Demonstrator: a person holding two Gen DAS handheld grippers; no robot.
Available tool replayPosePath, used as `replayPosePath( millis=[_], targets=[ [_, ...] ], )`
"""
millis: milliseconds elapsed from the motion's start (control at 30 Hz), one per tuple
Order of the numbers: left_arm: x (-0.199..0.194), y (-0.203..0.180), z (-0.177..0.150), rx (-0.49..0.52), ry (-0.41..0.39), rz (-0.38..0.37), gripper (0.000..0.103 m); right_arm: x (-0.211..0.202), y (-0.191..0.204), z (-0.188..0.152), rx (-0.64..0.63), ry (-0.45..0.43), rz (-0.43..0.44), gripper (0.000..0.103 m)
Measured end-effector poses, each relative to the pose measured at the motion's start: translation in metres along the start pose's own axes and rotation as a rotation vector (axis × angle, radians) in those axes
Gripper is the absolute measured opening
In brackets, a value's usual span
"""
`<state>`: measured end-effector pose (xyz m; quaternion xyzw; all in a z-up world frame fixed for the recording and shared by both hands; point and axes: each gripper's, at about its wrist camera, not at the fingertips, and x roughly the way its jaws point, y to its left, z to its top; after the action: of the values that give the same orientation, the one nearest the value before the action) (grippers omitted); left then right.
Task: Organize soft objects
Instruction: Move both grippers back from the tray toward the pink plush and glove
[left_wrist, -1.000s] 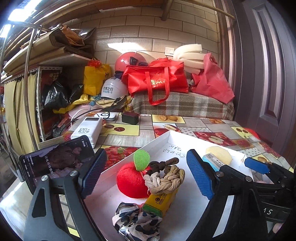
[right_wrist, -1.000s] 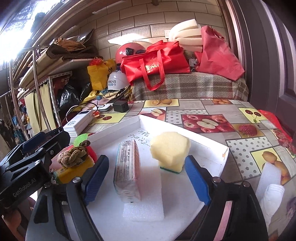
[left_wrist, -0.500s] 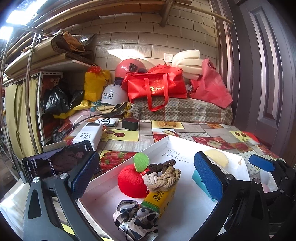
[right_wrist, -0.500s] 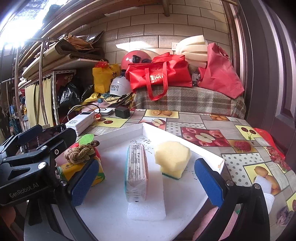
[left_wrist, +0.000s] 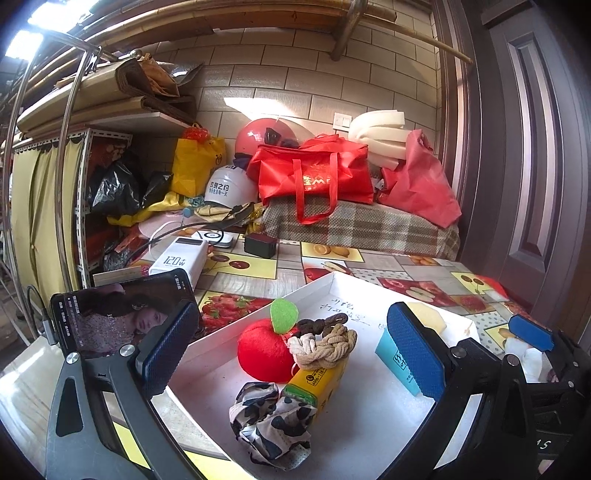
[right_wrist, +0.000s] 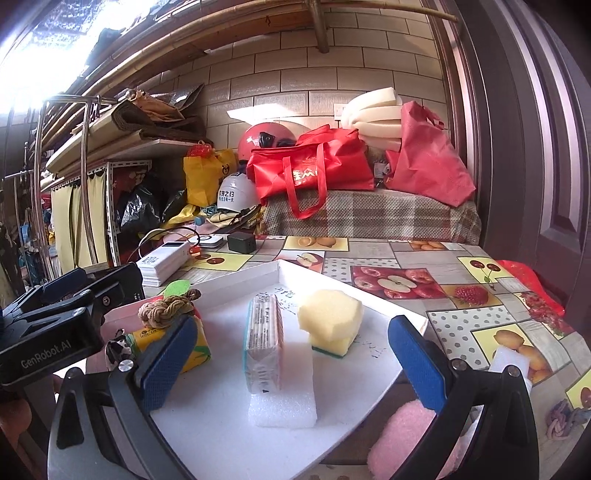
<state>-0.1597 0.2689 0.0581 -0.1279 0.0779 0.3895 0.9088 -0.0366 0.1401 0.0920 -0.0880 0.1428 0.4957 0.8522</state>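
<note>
A white tray (left_wrist: 255, 323) holds a red plush apple (left_wrist: 258, 354), a rope knot (left_wrist: 327, 343) lying on a yellow packet (left_wrist: 314, 382), and a black-and-white cloth (left_wrist: 269, 421). My left gripper (left_wrist: 291, 347) hovers open in front of them, touching nothing. In the right wrist view the tray (right_wrist: 240, 282) also holds a tissue pack (right_wrist: 264, 343) on a white foam sheet (right_wrist: 286, 404) and a yellow sponge (right_wrist: 330, 321). My right gripper (right_wrist: 291, 360) stands open before these with nothing held.
A pink sponge (right_wrist: 402, 439) and a white foam piece (right_wrist: 506, 360) lie on the fruit-print tablecloth (right_wrist: 461, 325) right of the tray. A phone (left_wrist: 118, 314) stands at the left, a power bank (left_wrist: 181, 258) behind it. Bags and helmets crowd the back.
Both grippers' jaws have spread wider. The right gripper has drawn back a little from the tray, so more of the foam sheet and the pink sponge shows.
</note>
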Motion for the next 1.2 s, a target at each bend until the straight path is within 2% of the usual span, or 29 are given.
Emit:
replayPosePath(
  millis=[267,400,533,667,767,833,867,967,1067,1133,1200],
  targets=[
    [-0.01,-0.012,-0.004,0.051,0.0,-0.033,0.103,-0.041,-0.032,-0.012,0.009,-0.02,-0.027,0.103],
    [-0.016,-0.024,-0.007,0.089,0.008,-0.082,0.103,-0.058,-0.068,-0.017,0.039,-0.014,-0.112,0.103],
    [-0.025,-0.047,-0.013,0.155,0.027,-0.181,0.103,-0.071,-0.122,-0.023,0.135,0.001,-0.215,0.103],
    [-0.037,-0.085,-0.023,0.267,0.057,-0.297,0.103,-0.085,-0.171,-0.028,0.196,0.022,-0.297,0.103],
    [-0.039,-0.118,-0.032,0.318,0.136,-0.408,0.103,-0.095,-0.195,-0.033,0.243,0.027,-0.325,0.103],
    [-0.034,-0.142,-0.038,0.333,0.207,-0.47,0.103,-0.096,-0.205,-0.035,0.281,0.046,-0.301,0.103],
    [-0.031,-0.155,-0.041,0.35,0.237,-0.474,0.103,-0.094,-0.206,-0.036,0.283,0.062,-0.282,0.103],
    [-0.019,-0.19,-0.051,0.428,0.311,-0.425,0.103,-0.083,-0.191,-0.033,0.203,0.11,-0.223,0.103],
    [-0.008,-0.21,-0.059,0.464,0.349,-0.408,0.098,-0.069,-0.174,-0.032,0.142,0.151,-0.157,0.103],
    [-0.001,-0.218,-0.062,0.476,0.366,-0.392,0.098,-0.053,-0.166,-0.031,0.133,0.204,-0.134,0.099],
    [0.006,-0.224,-0.064,0.484,0.387,-0.379,0.098,-0.036,-0.163,-0.031,0.137,0.248,-0.12,0.087]
  ],
)
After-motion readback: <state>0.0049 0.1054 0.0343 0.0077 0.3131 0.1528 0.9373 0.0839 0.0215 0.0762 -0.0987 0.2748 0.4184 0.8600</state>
